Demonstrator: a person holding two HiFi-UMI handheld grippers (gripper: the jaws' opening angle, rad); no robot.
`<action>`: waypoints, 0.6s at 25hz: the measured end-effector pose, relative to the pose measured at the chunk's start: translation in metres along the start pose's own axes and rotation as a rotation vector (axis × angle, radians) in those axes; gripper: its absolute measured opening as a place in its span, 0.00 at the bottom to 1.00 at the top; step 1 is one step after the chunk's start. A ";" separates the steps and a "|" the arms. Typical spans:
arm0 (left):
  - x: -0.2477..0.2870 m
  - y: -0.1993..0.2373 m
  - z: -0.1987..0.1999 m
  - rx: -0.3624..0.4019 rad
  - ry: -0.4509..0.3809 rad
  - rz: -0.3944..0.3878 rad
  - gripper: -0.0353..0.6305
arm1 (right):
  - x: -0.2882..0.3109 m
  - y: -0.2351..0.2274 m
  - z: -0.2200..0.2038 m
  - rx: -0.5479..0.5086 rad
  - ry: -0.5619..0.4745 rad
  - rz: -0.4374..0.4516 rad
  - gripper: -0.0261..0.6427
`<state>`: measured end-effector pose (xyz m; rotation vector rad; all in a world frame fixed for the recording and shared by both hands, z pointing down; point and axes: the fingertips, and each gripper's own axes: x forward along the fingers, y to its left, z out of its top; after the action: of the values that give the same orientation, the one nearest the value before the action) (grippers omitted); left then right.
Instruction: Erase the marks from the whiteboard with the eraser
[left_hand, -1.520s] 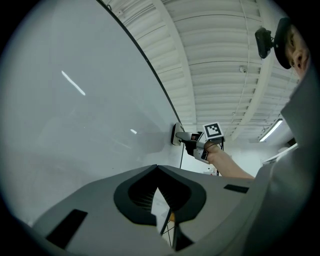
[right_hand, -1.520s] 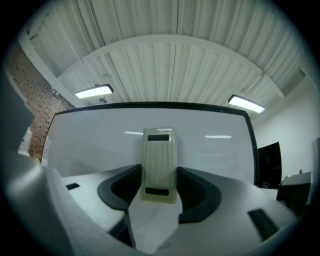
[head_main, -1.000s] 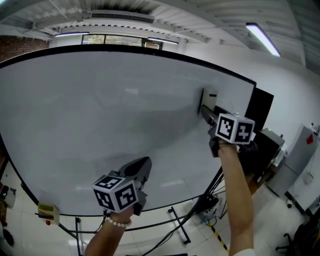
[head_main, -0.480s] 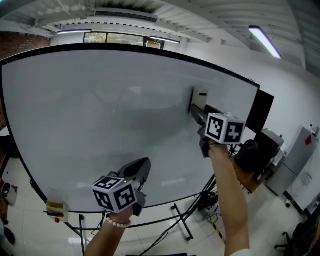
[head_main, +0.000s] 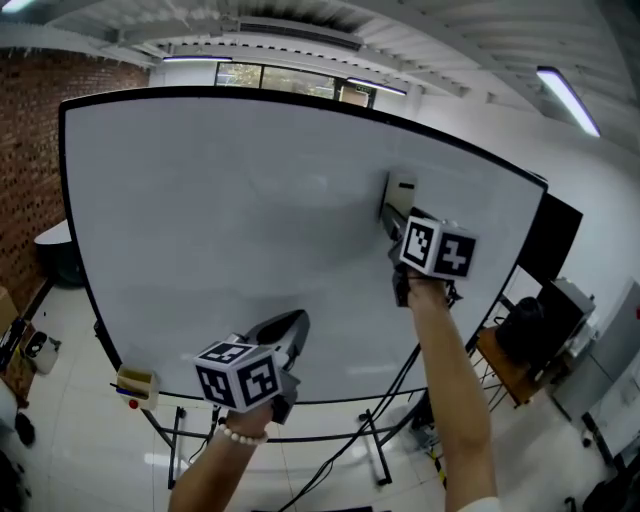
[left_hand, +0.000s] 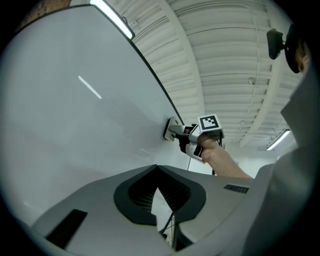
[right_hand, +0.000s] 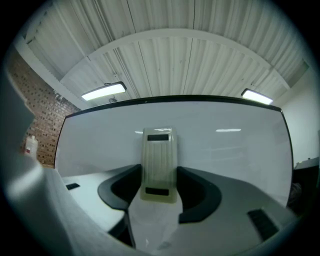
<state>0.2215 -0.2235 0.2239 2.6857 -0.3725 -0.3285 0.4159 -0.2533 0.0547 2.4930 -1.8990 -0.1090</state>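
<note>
A large whiteboard (head_main: 220, 210) on a stand fills the head view; I see no marks on it. My right gripper (head_main: 392, 214) is shut on a cream eraser (head_main: 398, 191) and presses it flat against the board's upper right part. In the right gripper view the eraser (right_hand: 159, 164) stands upright between the jaws against the board (right_hand: 225, 145). My left gripper (head_main: 288, 330) hangs low near the board's bottom edge, shut with nothing in it. The left gripper view shows its jaws (left_hand: 159, 186) closed, with the eraser (left_hand: 172, 128) and right gripper (left_hand: 192, 136) beyond.
A small cream and red object (head_main: 136, 382) sits on the board's tray at the lower left. The stand's black legs (head_main: 370, 445) spread on the tiled floor. A brick wall (head_main: 35, 150) rises at the left. A table (head_main: 505, 365) and cabinets (head_main: 615, 400) stand at the right.
The view has swung so the board sits further right and the brick wall shows. The right gripper with the eraser has slid slightly left along the board. The left gripper stays low.
</note>
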 end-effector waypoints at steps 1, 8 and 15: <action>-0.008 0.002 0.003 0.008 -0.008 0.020 0.04 | 0.000 0.003 0.001 -0.001 -0.005 -0.007 0.42; -0.058 0.026 0.006 0.001 -0.042 0.106 0.04 | 0.008 0.036 -0.007 0.014 -0.021 0.000 0.42; -0.109 0.067 0.028 0.002 -0.031 0.104 0.04 | 0.014 0.101 -0.003 0.012 -0.038 -0.016 0.42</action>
<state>0.0972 -0.2594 0.2461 2.6538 -0.5198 -0.3397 0.3221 -0.2938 0.0618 2.5327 -1.8989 -0.1475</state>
